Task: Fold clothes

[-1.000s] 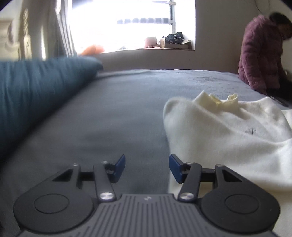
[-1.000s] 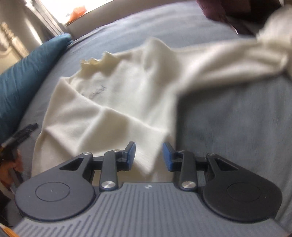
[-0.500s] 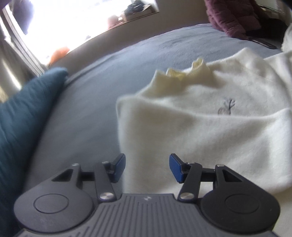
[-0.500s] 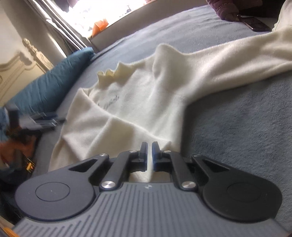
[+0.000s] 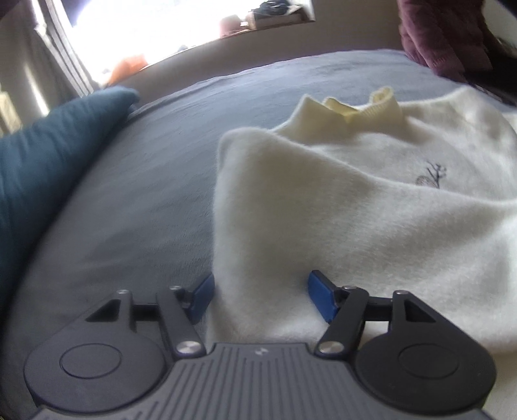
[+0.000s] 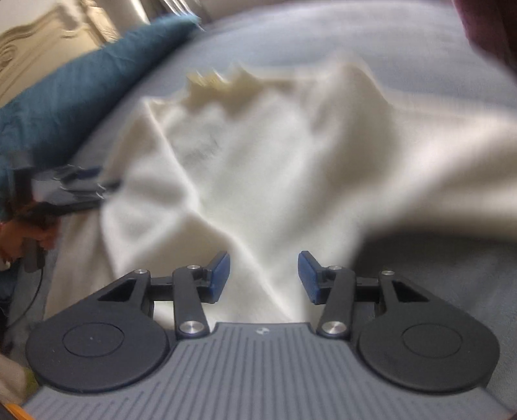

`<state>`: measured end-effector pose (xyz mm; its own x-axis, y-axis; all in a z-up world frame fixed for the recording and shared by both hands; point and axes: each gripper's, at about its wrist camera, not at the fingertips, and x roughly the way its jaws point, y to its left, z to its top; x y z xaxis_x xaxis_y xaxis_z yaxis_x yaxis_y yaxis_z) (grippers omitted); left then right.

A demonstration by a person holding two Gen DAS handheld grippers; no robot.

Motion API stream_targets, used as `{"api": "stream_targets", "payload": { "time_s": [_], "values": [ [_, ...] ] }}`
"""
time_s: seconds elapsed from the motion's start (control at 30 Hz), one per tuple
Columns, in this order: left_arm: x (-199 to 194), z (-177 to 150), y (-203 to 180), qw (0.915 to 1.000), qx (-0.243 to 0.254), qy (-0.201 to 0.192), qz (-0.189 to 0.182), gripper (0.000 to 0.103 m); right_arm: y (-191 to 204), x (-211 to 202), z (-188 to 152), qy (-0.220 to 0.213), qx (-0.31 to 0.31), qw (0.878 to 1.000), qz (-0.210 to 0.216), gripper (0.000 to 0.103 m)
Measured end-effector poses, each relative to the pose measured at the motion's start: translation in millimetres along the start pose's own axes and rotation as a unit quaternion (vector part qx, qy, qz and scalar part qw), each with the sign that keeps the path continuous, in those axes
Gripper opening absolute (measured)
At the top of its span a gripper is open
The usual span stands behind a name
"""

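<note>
A cream sweater (image 5: pixel 371 206) with a ribbed collar (image 5: pixel 365 106) and a small dark tree mark lies on the grey bed cover (image 5: pixel 155 181). Its near side is folded over into a thick edge. My left gripper (image 5: pixel 261 299) hangs low over that edge. Its jaws are opening, with fabric between the blue pads and not pinched. The right wrist view is blurred. There my right gripper (image 6: pixel 265 276) is over the sweater (image 6: pixel 258 168) body with its jaws opening, cloth under the gap and not gripped. The left gripper (image 6: pixel 68 187) shows blurred at the sweater's left side.
A teal pillow (image 5: pixel 42 168) lies along the left of the bed, with a carved headboard (image 6: pixel 48 42) behind it. A bright window sill (image 5: pixel 245 22) with small items runs along the back. A person in a maroon jacket (image 5: pixel 446 35) sits at the far right edge.
My right gripper was shut on the sweater's edge half a second ago and now stands open, farther over the garment. My left gripper widened and came down over the folded edge.
</note>
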<state>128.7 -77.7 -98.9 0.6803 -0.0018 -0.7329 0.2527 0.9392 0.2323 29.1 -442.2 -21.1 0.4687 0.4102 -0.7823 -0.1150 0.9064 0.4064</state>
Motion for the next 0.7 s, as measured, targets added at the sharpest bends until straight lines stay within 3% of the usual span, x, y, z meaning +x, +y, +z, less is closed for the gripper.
{"api": "stream_targets", "payload": {
  "time_s": [0.03, 0.13, 0.2, 0.27, 0.37, 0.5, 0.63, 0.7],
  "values": [
    [0.5, 0.3, 1.6, 1.0000, -0.003, 0.000, -0.003, 0.068, -8.0, 3.5, -9.0, 0.015, 0.018, 1.000, 0.018, 0.045],
    [1.8, 0.6, 5.6, 0.9999, -0.010, 0.000, -0.009, 0.069, -6.3, -10.3, -31.4, 0.003, 0.015, 0.999, 0.029, 0.039],
    [6.0, 0.8, 7.6, 0.9997, -0.020, 0.000, -0.012, 0.072, -1.5, -17.5, -40.4, 0.001, 0.009, 1.000, 0.013, 0.016],
    [10.3, 1.2, 8.9, 0.9995, -0.029, 0.000, -0.012, 0.075, 3.7, -20.3, -45.1, -0.005, 0.004, 1.000, 0.000, 0.010],
    [11.5, 1.2, 11.5, 0.9989, -0.046, 0.002, -0.013, 0.076, 23.0, -33.6, -45.3, -0.039, -0.030, 0.998, -0.036, 0.008],
    [6.6, 3.4, 20.1, 0.9968, -0.078, 0.007, -0.017, 0.076, 28.6, -66.5, -37.9, -0.093, -0.022, 0.994, -0.053, 0.007],
    [2.9, 14.1, 26.1, 0.9973, -0.069, -0.002, 0.023, 0.075, 24.0, -87.0, -21.4, -0.127, -0.016, 0.989, -0.077, 0.006],
    [2.7, 21.4, 30.6, 0.9968, -0.077, -0.006, 0.023, 0.075, 22.6, -100.5, -1.1, -0.157, -0.018, 0.984, -0.080, 0.006]
  ]
}}
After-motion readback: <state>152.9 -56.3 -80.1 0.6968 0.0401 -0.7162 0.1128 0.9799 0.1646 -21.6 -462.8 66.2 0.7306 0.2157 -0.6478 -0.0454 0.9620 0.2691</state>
